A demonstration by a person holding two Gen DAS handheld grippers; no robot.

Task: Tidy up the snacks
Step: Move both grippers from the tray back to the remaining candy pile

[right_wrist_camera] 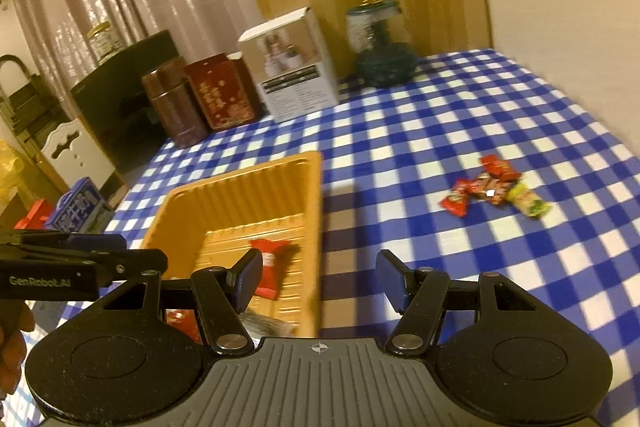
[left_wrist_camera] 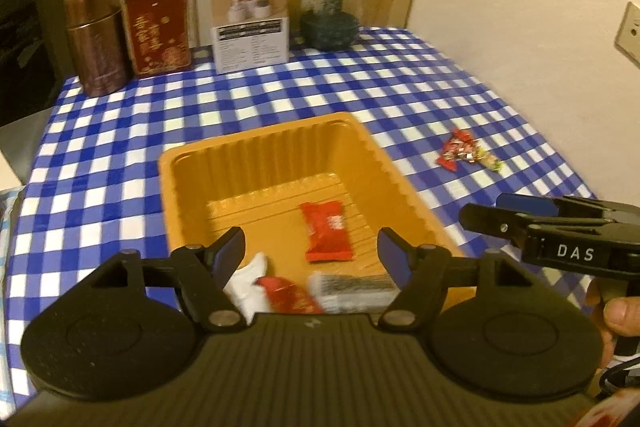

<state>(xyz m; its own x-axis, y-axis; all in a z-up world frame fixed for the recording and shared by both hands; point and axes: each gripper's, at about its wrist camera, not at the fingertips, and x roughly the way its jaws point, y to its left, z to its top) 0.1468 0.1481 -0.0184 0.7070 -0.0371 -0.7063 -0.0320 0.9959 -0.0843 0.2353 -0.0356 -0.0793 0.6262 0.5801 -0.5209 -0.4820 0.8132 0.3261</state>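
The left gripper has its jaws spread with nothing between them, hanging over the near end of the orange tray. The right gripper is spread too and empty, above the tray's right rim and the blue checked tablecloth. In the tray lie a red packet, a white one, a second red one and a dark one. More wrapped snacks sit on the cloth towards the table's right edge.
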